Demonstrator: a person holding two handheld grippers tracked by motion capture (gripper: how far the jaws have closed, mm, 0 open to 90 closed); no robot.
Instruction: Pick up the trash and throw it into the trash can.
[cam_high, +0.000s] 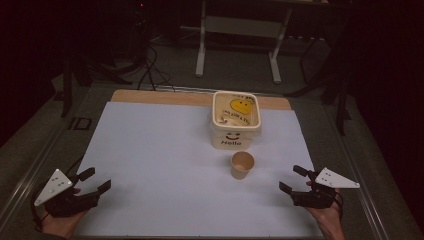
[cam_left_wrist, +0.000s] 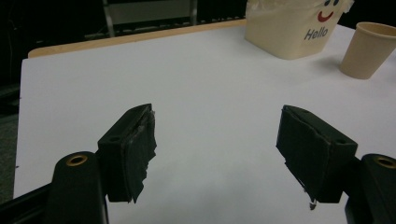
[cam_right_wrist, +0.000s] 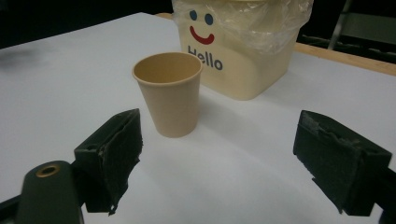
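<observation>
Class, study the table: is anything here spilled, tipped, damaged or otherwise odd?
Nothing is spilled or tipped. The paper cup stands upright before the bin. Only the black pads on the left hand-held gripper look ragged and frayed.

Top of the bucket (cam_left_wrist: 292, 28) cut by the upper edge in the left gripper view, its inside hidden behind plastic liner (cam_right_wrist: 261, 23), yellow lid text too small to read, room behind too dark

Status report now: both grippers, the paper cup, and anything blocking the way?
Left gripper and right gripper open, empty, low at near corners. Paper cup upright, untouched, just in front of the Hello bin. Path clear.
</observation>
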